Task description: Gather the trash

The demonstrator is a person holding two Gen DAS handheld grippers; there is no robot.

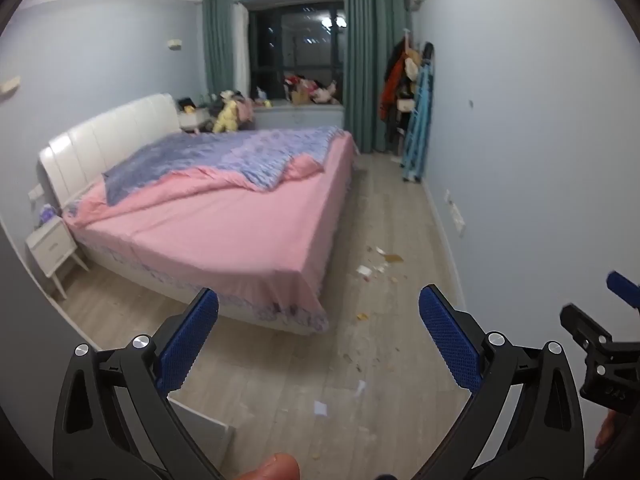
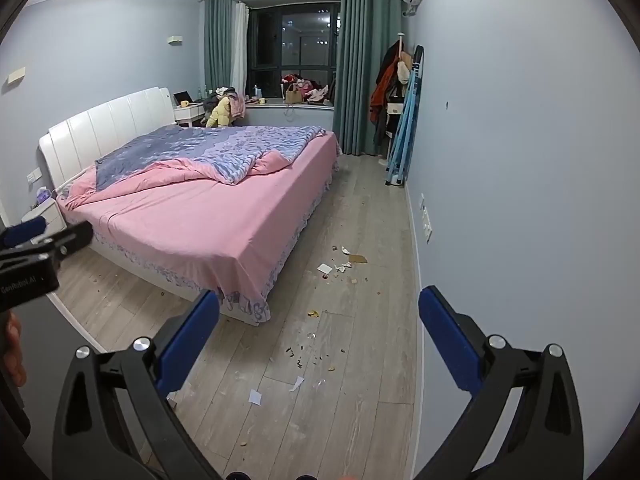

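Both blue-padded black grippers, left point(image 1: 318, 336) and right point(image 2: 319, 334), gape wide and empty. Beyond them, white paper scraps point(image 2: 255, 397) and crumbs litter the grey wood-plank floor point(image 2: 360, 216) beside the pink-sheeted bed point(image 2: 192, 216).

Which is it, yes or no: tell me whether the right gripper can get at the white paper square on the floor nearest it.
Probably yes. The right gripper is open and empty, and the white paper square lies on bare floor clear of the bed, with nothing between; it just has to come down and forward.
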